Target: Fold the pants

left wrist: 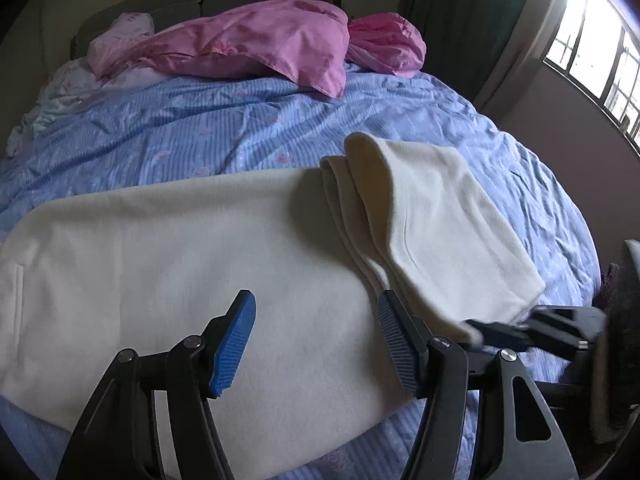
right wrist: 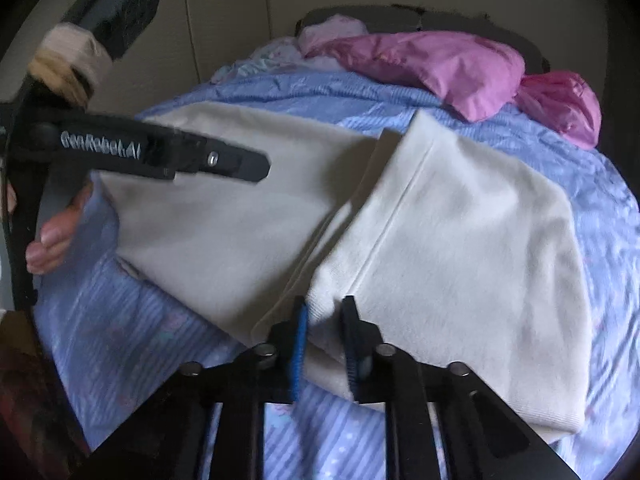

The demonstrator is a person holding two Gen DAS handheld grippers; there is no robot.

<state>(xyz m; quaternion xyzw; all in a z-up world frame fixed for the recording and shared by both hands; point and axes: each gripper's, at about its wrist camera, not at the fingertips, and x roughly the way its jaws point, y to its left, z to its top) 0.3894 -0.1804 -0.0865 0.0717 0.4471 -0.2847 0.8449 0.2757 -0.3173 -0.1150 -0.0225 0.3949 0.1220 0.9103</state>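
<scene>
Cream pants lie flat across the bed, with one end folded back over itself into a thicker flap. My left gripper hovers open over the wide flat part, with nothing between its blue pads. In the right wrist view the flap fills the centre. My right gripper is shut on the flap's near corner, fabric pinched between the pads. In the left wrist view the right gripper appears blurred at that same corner. The left gripper shows side-on over the flat part.
The bed cover is blue with stripes and flowers, wrinkled around the pants. Pink pillows lie by the dark headboard. A bright window and a green curtain are at the right. A hand grips the left tool's handle.
</scene>
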